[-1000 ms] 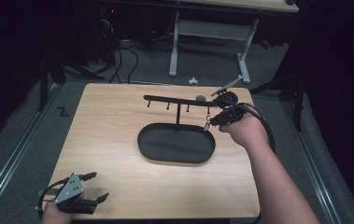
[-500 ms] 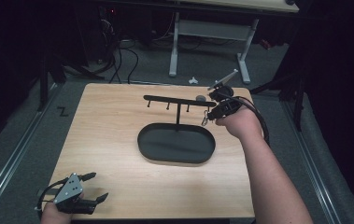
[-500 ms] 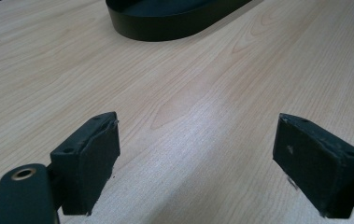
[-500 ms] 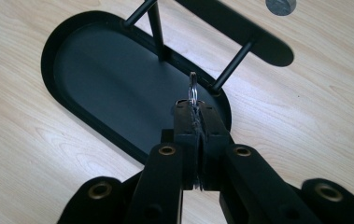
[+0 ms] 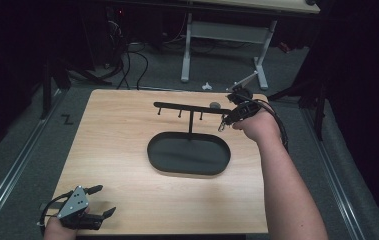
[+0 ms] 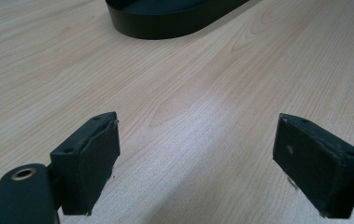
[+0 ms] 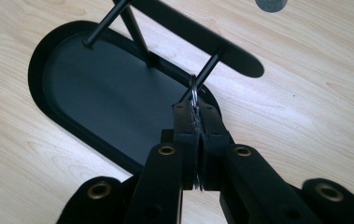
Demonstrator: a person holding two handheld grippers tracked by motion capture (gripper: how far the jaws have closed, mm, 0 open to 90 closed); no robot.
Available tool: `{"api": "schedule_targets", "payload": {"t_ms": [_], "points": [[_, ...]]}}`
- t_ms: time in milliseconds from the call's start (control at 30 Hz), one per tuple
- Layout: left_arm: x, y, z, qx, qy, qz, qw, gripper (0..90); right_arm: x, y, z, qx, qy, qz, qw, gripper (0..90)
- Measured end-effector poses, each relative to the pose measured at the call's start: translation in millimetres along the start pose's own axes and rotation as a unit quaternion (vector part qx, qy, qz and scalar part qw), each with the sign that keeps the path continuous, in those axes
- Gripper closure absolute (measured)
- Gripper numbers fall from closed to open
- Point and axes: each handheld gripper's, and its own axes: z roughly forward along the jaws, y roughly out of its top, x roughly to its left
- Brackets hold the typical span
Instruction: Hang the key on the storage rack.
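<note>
Right tongs (image 7: 195, 114) clamp what looks like a metal ring (image 7: 193, 93) against the rack's peg (image 7: 207, 70), centre frame; left tongs (image 6: 195, 163) gape apart

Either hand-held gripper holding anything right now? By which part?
Right hand-held gripper is shut on a small metal ring, pinched by its lower part, the top at a peg of the black rack. Left hand-held gripper is open, holding nothing.

Light wooden table (image 5: 127, 125); small grey round disc (image 5: 215, 105) at far edge; white-legged desk frame (image 5: 222, 35), black cables (image 5: 127, 65) on floor beyond.
</note>
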Motion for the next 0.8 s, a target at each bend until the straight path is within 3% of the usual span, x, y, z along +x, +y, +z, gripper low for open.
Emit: {"api": "schedule_targets", "payload": {"t_ms": [200,367,800], "points": [[-0.1,0.0,-0.2,0.0,0.0,0.001,1.0,15.3,-2.9,3.4,0.6,0.002,-0.01,0.005,0.9999,84.7],[0.1,-0.3,-0.8,-0.003,0.001,0.0,1.0,15.3,-4.4,4.9,-2.3,-0.012,-0.019,0.009,0.9997,80.7],[-1.1,-0.1,-0.1,0.0,0.002,0.002,1.0,15.3,-1.5,-7.8,-4.3,-0.017,-0.039,-0.001,0.9991,69.3]]}}
